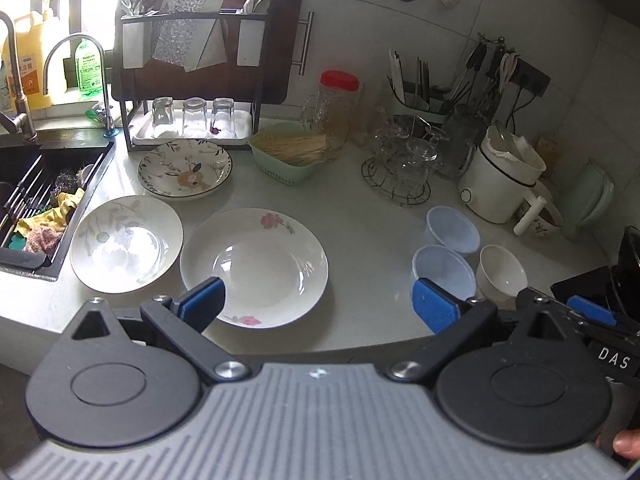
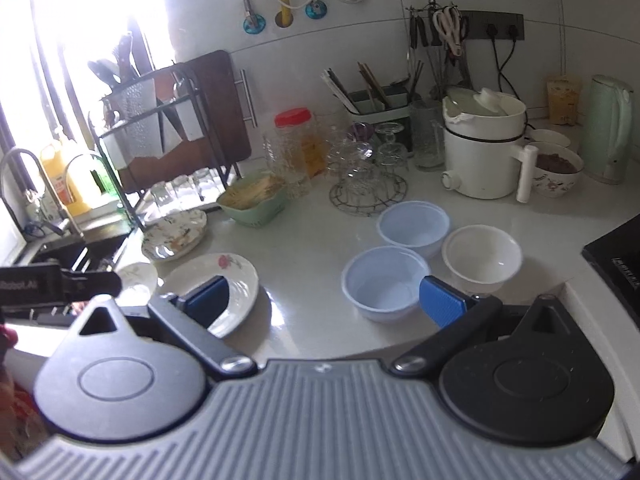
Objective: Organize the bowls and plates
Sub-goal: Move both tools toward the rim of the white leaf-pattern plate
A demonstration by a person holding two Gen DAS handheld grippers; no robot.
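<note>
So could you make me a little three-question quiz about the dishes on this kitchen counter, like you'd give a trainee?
1. True or false: the three small bowls are stacked inside one another.
2. How many wide, shallow plates lie on the counter between the sink and the bowls?
3. Multiple choice: the left hand-held gripper is A) shut on a plate, B) open and holding nothing, C) shut on a bowl.

Key:
1. False. The two pale blue plastic bowls and the white ceramic bowl sit side by side.
2. Three: the pink-flower white plate, the grey-leaf white plate and the dark-rimmed floral plate.
3. B.
</note>
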